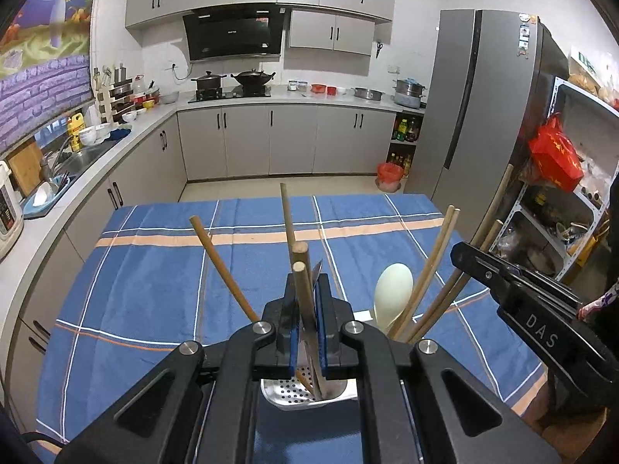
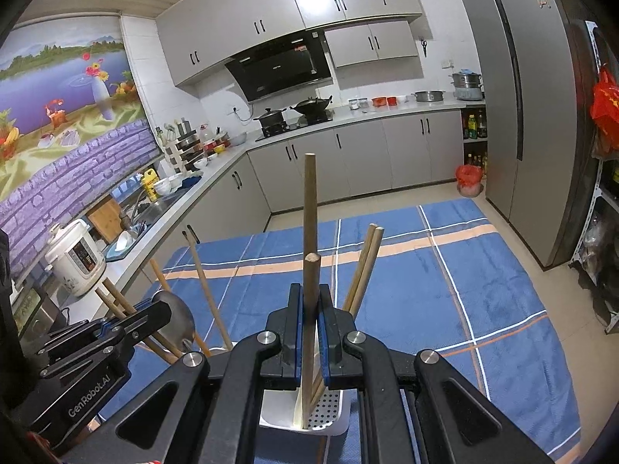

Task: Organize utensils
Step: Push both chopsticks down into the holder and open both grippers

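The left gripper was clamped on chopsticks and a knife, the right gripper on one chopstick, all standing in the white holder. Beyond, a spoon leaned over the blue tablecloth.

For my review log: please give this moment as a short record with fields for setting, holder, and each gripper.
setting: kitchen, table under a blue plaid cloth
holder: white perforated utensil holder with chopsticks and a pale spoon standing in it
left gripper: shut on wooden chopsticks, a metal blade beside them
right gripper: shut on a wooden chopstick
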Tool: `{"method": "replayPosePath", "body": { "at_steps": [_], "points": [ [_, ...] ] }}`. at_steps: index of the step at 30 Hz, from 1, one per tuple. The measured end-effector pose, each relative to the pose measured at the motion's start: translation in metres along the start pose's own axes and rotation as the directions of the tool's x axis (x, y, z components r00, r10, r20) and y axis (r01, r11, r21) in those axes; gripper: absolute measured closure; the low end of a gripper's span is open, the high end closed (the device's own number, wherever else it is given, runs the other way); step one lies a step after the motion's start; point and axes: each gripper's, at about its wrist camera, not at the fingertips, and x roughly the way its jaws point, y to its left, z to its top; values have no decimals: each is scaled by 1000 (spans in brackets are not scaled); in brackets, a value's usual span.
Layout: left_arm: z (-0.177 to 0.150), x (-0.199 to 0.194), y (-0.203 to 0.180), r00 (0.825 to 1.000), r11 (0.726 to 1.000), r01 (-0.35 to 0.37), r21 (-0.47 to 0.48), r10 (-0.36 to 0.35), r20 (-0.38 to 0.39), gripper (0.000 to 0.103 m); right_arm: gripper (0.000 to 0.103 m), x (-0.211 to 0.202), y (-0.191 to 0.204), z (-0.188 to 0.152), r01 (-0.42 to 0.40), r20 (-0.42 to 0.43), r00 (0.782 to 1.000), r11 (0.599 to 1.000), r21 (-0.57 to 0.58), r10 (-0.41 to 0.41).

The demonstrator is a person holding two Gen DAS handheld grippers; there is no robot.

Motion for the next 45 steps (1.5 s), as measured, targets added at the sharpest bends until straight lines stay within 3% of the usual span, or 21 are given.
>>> {"method": "replayPosePath", "body": {
  "at_steps": [19, 26, 35, 40, 45],
  "points": [
    [0, 8, 4, 1000, 1000, 18, -23, -18, -13, 96, 96, 0, -3, -4, 17, 5, 1000, 1000, 24, -17],
    [9, -6, 33, 993, 986, 113, -123, -106, 61, 95, 96, -9, -5, 1, 21, 34, 999, 999, 43, -23],
    [15, -10, 70, 985, 954, 166, -250, -149, 84, 95, 96, -16, -2, 1, 13, 60, 998, 999, 43, -15],
    [16, -18, 70, 983, 952, 175, -250, -155, 95, 95, 96, -20, -7, 1, 5, 68, 998, 999, 49, -8],
    [16, -27, 54, 984, 967, 165, -192, -147, 105, 95, 96, -22, -6, 4, -7, 74, 997, 999, 45, 3]
  ]
}}
